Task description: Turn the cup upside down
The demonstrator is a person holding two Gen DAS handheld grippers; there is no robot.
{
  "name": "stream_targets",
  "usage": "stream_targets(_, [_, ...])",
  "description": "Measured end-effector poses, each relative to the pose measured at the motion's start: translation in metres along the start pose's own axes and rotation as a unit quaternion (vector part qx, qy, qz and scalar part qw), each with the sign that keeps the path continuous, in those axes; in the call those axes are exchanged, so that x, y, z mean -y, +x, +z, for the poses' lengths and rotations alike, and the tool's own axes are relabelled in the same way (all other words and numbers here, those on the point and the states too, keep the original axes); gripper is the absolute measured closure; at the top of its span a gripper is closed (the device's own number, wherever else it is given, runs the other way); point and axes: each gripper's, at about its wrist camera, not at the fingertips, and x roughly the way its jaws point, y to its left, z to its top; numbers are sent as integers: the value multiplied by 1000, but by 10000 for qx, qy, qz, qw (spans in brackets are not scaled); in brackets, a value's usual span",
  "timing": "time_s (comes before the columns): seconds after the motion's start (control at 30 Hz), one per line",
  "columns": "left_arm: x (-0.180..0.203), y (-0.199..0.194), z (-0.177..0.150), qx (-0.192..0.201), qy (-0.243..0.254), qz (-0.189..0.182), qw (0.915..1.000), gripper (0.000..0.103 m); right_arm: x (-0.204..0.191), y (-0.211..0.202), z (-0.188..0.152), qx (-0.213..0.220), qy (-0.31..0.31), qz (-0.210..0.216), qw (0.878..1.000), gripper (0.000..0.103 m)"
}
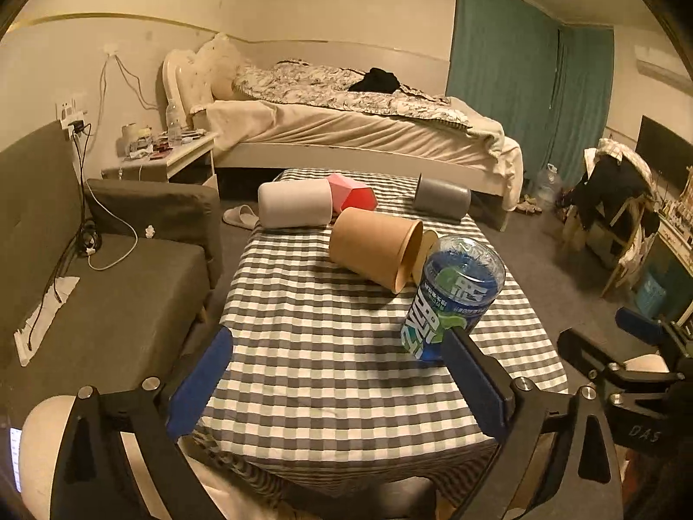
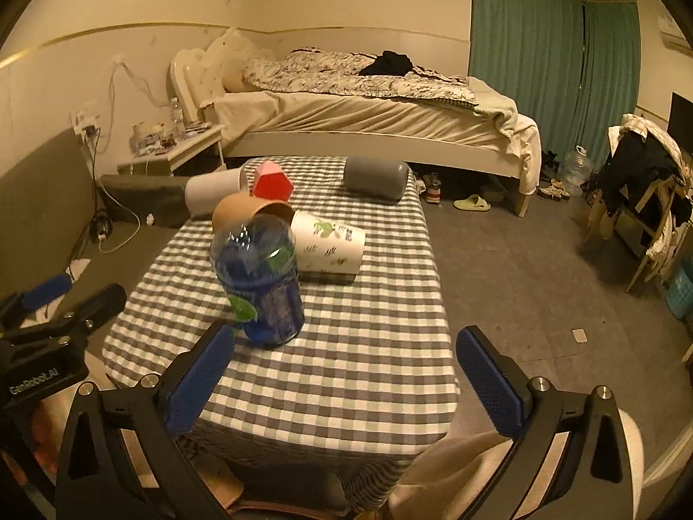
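A blue plastic cup (image 1: 452,299) (image 2: 262,281) with a green and white label stands on the checked tablecloth (image 1: 329,372) (image 2: 368,346). It is near the front, with its wide end up. Behind it a brown paper cup (image 1: 374,247) (image 2: 234,212) lies on its side, and so does a white leaf-printed cup (image 2: 331,245). My left gripper (image 1: 338,342) is open over the cloth, its right finger just beside the blue cup. My right gripper (image 2: 346,336) is open too, the blue cup just beyond its left finger. Neither holds anything.
At the table's far end lie a pale cup (image 1: 294,203), a pink-red faceted cup (image 1: 353,193) and a grey cup (image 1: 442,197). A dark sofa (image 1: 108,294) runs along the left. A bed (image 1: 346,125) stands behind, and a chair with clothes (image 2: 641,190) at the right.
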Motion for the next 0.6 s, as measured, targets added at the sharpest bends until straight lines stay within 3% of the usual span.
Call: stream_targets(0.6, [-8,1,-4,53,-135,173,9997,0,-5,12,-4,144,91,-197,9997,0])
